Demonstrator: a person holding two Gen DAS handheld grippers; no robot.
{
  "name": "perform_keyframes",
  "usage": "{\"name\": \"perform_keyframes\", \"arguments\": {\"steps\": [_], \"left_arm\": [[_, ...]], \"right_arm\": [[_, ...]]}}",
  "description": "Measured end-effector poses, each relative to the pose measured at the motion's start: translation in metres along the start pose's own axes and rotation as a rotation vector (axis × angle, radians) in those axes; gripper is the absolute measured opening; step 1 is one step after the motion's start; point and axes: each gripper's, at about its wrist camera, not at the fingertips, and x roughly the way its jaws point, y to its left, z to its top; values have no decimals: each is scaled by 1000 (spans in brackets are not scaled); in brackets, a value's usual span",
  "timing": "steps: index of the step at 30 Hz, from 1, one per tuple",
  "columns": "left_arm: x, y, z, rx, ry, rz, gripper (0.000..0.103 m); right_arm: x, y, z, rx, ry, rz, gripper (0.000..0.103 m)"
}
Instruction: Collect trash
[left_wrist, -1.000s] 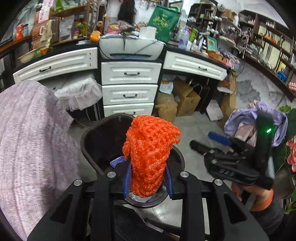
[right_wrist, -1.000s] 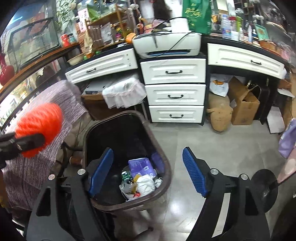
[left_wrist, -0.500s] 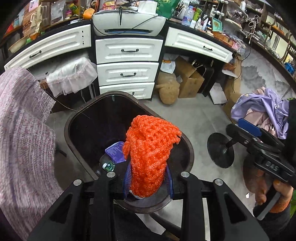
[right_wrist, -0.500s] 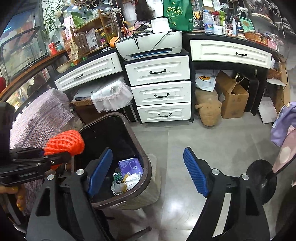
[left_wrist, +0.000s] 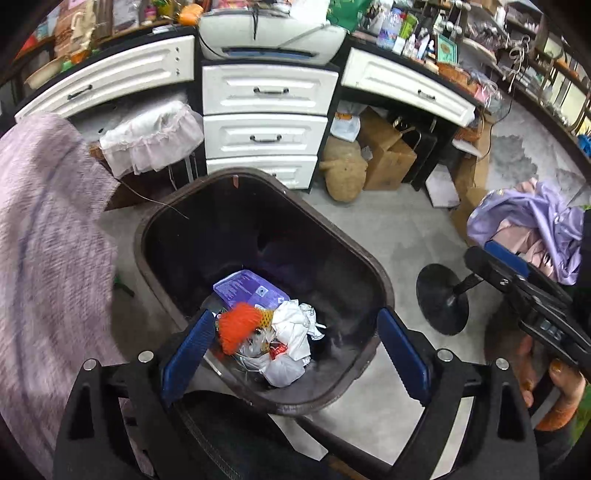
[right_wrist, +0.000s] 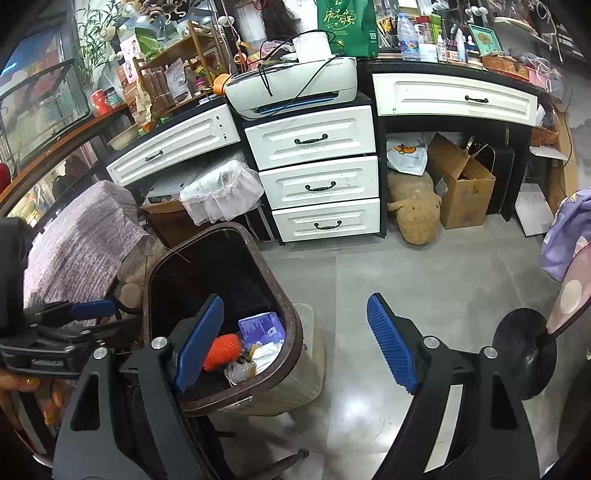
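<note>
Draped at far left: a purple cloth (left_wrist: 48, 236); beside it a brown bin (left_wrist: 373, 266) with orange netting (left_wrist: 238, 326) among white wrappers (left_wrist: 291, 332) and a purple pack (left_wrist: 247, 290) at the bottom. Over the bin's near rim: left gripper (left_wrist: 295, 347), jaws just sprung wide, nothing between them, netting dropped in and this piece judged done. Further right: right gripper (right_wrist: 295, 343), jaws wide and empty over grey floor (right_wrist: 369, 280), no further trash visible there, so likely a search elsewhere.

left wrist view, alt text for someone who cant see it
An orange foam net lies among trash in a dark brown plastic bin, below the open left gripper, whose jaws have just opened. White drawers stand behind.
</note>
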Motion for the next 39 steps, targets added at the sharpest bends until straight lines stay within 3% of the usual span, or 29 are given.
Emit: {"name": "perform_keyframes", "arguments": {"steps": [7,11,14,17,22,27,33,39], "left_arm": [[-64,3,-9,6,-152,-4,95],[-110,10,-20,12,-254,56,98],[-143,19,-31,15,-325,110,98],[-173,34,-49,2,-382,166,98],[-212,53,-84,-41,-413,255,98],[-244,62,-116,-86,-436,354,98],[-273,69,-151,-186,-501,427,98],[-289,66,-172,-263,-594,489,98]], "right_arm": [[-24,27,19,-56,-79,3,88],[-50,60,41,-117,-156,32,90],[-74,89,57,-128,-185,86,93],[-95,121,63,-110,-175,224,95],[-123,190,44,-213,-192,359,97],[-143,242,12,-348,-239,389,97],[-162,255,-21,-406,-278,350,97],[-182,250,-42,-384,-345,313,97]]}}
